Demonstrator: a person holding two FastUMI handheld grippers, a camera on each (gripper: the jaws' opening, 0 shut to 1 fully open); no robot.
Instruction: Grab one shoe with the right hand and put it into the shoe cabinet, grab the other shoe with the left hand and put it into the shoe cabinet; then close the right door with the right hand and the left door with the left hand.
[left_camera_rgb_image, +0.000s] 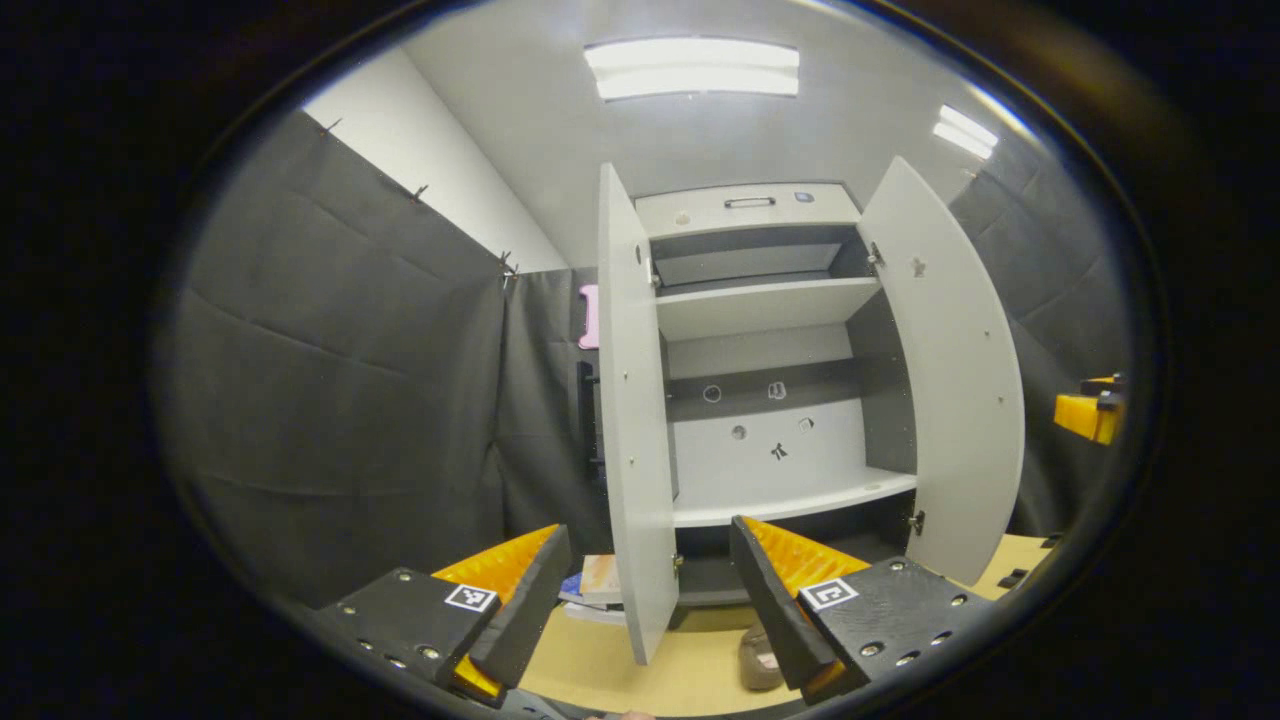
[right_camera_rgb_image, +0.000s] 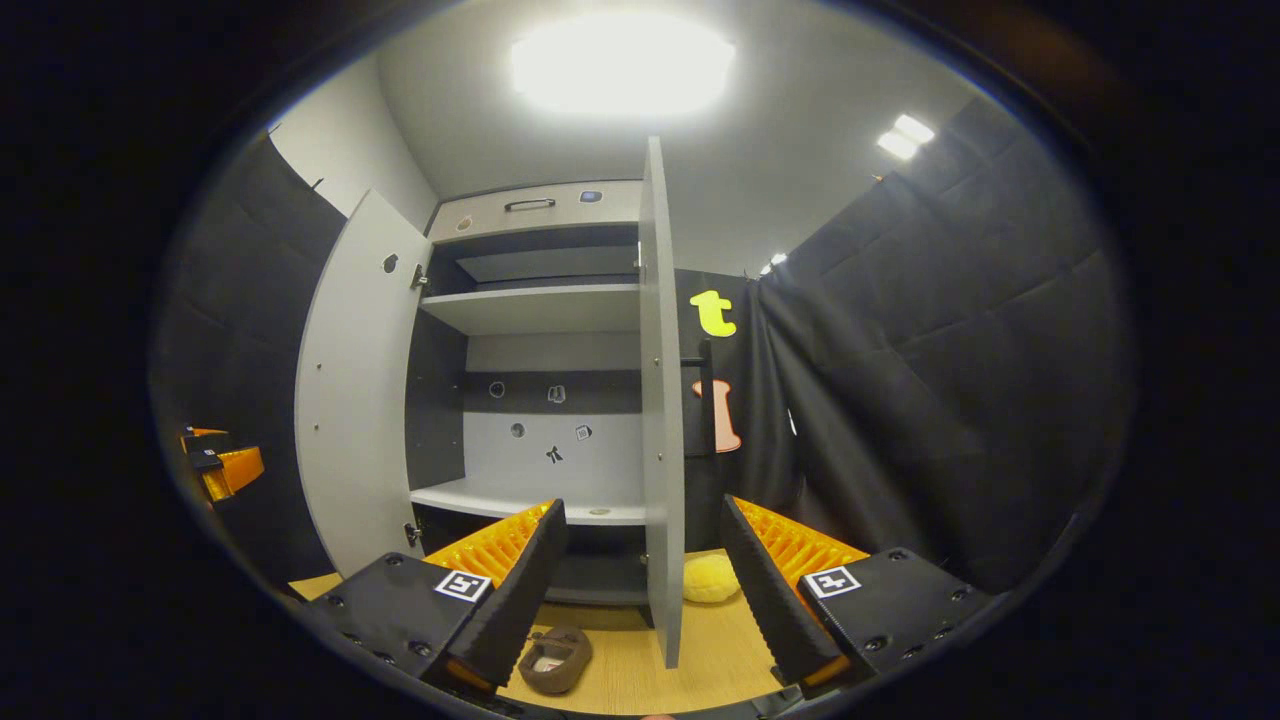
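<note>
The grey shoe cabinet (left_camera_rgb_image: 770, 300) (right_camera_rgb_image: 540, 305) stands ahead with both doors swung wide, its shelves bare. A brown shoe (right_camera_rgb_image: 555, 658) lies on the wooden surface in front of it, low between my right gripper's fingers; in the left gripper view the brown shoe (left_camera_rgb_image: 760, 660) peeks out behind the right finger. My left gripper (left_camera_rgb_image: 648, 535) is open and holds nothing, facing the edge of the left door (left_camera_rgb_image: 635, 420). My right gripper (right_camera_rgb_image: 642, 510) is open, facing the edge of the right door (right_camera_rgb_image: 660, 400). Both hang back from the cabinet.
A yellow soft object (right_camera_rgb_image: 710, 578) lies on the wood just right of the right door. A small stack of flat items (left_camera_rgb_image: 600, 580) sits behind the left door. Black cloth walls close in on both sides. The other gripper (left_camera_rgb_image: 1090, 410) (right_camera_rgb_image: 215, 465) shows at each view's edge.
</note>
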